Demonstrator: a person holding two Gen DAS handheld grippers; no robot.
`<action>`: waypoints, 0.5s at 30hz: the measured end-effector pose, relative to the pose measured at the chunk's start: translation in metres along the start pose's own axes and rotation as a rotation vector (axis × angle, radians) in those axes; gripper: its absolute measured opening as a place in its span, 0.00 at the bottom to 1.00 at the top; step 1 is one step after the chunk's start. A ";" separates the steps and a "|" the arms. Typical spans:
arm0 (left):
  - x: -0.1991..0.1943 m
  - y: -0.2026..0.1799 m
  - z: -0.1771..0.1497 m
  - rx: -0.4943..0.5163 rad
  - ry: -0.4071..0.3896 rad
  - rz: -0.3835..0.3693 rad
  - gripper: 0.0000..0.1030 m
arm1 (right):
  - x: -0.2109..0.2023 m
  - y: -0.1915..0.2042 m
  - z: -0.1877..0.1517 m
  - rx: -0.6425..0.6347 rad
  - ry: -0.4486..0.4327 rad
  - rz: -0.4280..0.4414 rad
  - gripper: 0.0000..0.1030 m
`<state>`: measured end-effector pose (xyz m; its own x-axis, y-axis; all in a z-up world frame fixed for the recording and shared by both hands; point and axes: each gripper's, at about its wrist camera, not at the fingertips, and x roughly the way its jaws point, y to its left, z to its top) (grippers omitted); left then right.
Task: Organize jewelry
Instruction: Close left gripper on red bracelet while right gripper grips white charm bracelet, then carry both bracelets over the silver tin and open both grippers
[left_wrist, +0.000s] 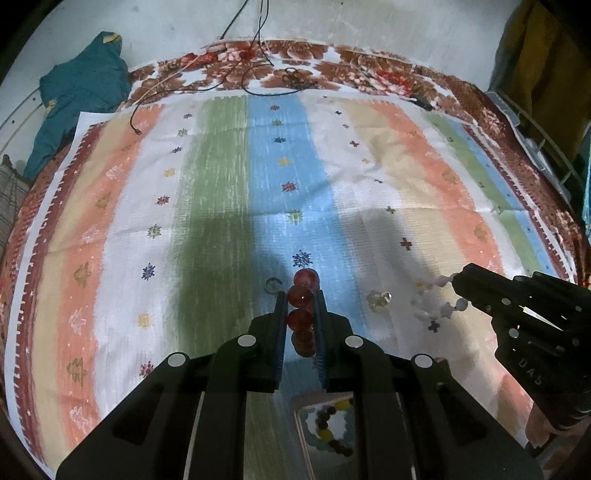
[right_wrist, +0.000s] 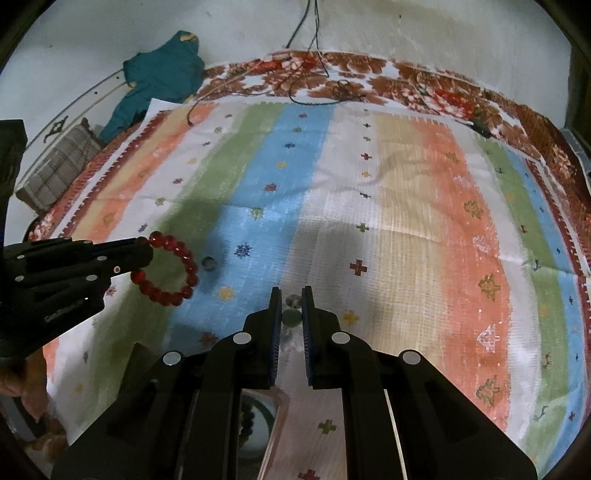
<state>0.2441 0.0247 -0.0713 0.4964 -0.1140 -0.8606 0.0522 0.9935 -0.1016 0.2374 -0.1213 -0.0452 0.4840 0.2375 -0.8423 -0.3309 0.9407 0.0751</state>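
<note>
My left gripper (left_wrist: 301, 297) is shut on a red bead bracelet (left_wrist: 303, 308) and holds it above the striped cloth; from the right wrist view the bracelet (right_wrist: 173, 267) hangs as a ring from the left gripper (right_wrist: 146, 253). My right gripper (right_wrist: 291, 295) is shut on a white bead bracelet with pale beads (right_wrist: 291, 317) between its fingers; in the left wrist view the white bracelet (left_wrist: 436, 304) dangles from the right gripper (left_wrist: 456, 282). A small ring (left_wrist: 272, 284) and a clear crystal piece (left_wrist: 378, 299) lie on the cloth.
A box with a bead bracelet of dark and yellow beads (left_wrist: 328, 424) sits below my left gripper; its edge shows under the right one (right_wrist: 273, 413). Cables (left_wrist: 258, 70) and a teal garment (left_wrist: 81, 85) lie at the far edge of the striped cloth (left_wrist: 221, 184).
</note>
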 end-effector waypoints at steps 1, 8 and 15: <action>-0.003 -0.001 -0.002 0.006 -0.006 0.001 0.12 | -0.004 0.001 -0.001 -0.002 -0.008 0.003 0.11; -0.033 -0.009 -0.013 0.019 -0.049 -0.018 0.12 | -0.030 0.006 -0.007 -0.011 -0.050 0.030 0.11; -0.053 -0.022 -0.029 0.041 -0.075 -0.034 0.12 | -0.051 0.015 -0.017 -0.047 -0.080 0.046 0.11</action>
<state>0.1917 0.0089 -0.0378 0.5573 -0.1480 -0.8170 0.1049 0.9886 -0.1076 0.1942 -0.1231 -0.0106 0.5298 0.3008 -0.7930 -0.3910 0.9163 0.0863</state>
